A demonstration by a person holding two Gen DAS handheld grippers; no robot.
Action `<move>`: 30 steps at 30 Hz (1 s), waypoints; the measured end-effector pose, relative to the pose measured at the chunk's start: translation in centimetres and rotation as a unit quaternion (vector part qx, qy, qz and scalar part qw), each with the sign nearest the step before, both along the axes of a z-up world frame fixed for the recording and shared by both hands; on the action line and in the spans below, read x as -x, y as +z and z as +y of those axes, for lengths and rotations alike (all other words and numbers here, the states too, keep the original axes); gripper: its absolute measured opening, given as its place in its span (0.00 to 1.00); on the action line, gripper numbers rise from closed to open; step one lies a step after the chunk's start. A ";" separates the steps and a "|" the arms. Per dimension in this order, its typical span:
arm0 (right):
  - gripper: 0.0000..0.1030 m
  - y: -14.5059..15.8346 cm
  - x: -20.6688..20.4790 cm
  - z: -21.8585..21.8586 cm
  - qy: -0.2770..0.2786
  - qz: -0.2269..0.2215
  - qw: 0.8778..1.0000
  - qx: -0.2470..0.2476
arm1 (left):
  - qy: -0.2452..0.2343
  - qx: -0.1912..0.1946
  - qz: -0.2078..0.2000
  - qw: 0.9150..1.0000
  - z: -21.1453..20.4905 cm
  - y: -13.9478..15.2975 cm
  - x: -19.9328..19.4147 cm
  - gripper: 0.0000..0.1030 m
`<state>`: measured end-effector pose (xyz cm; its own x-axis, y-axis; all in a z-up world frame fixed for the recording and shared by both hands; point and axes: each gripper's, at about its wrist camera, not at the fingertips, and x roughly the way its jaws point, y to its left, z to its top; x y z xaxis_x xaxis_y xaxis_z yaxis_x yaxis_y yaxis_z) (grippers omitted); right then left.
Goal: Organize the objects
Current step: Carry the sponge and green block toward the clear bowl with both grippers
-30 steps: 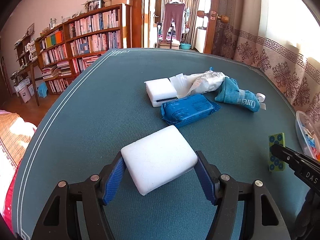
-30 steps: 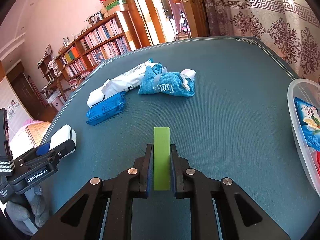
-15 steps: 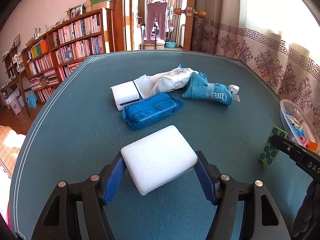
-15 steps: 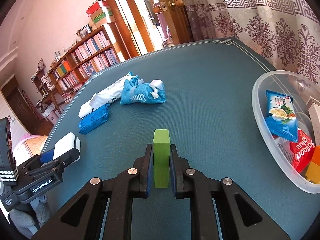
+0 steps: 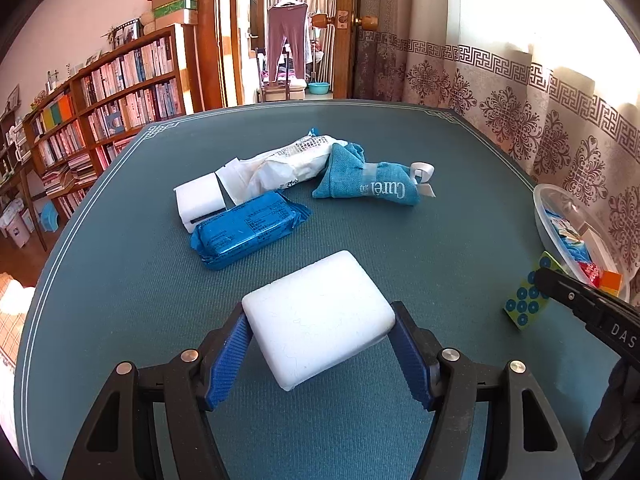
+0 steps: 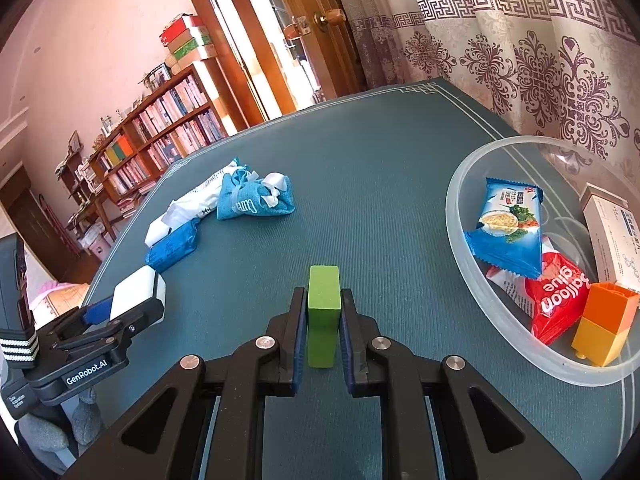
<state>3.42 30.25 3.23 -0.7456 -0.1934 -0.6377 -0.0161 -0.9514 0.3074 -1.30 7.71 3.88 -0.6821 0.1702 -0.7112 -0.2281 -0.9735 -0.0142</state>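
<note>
Currently two things are carried at once, and the step in hand is judged to be the transport toward the clear plastic bowl (image 6: 472, 280), seen at three o'clock in the right wrist view and at the three o'clock edge of the left wrist view. The left gripper (image 5: 320, 344) is clamped on a white foam block (image 5: 318, 316), which is pinched across its width by the blue pads and held clear of the green table (image 5: 120, 280). The right gripper (image 6: 323, 332) is closed tight on a thin green block (image 6: 323, 312), held on edge between the jaws; its dotted face is seen at three o'clock in the left wrist view. Already in the bowl are a blue snack packet (image 6: 508, 228), a red packet (image 6: 560, 300), an orange-and-yellow block (image 6: 604, 324) and a white box (image 6: 616, 236). Left on the table at about eleven o'clock are a blue wrapped pack (image 5: 248, 230), a second white block (image 5: 200, 200), a white bag (image 5: 288, 164) and a blue cloth pouch (image 5: 368, 184), lying close together. Next, the green block would need to be brought over the bowl's rim toward three o'clock and released above a free spot, the rim being cleared first; the foam block is then to follow, with the two grippers kept from crossing.
</note>
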 end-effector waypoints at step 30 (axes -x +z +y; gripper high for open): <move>0.15 4.6 -2.0 10.9 -0.142 0.056 0.988 0.017 | -0.047 0.011 0.012 0.999 4.5 1.1 -0.2 0.69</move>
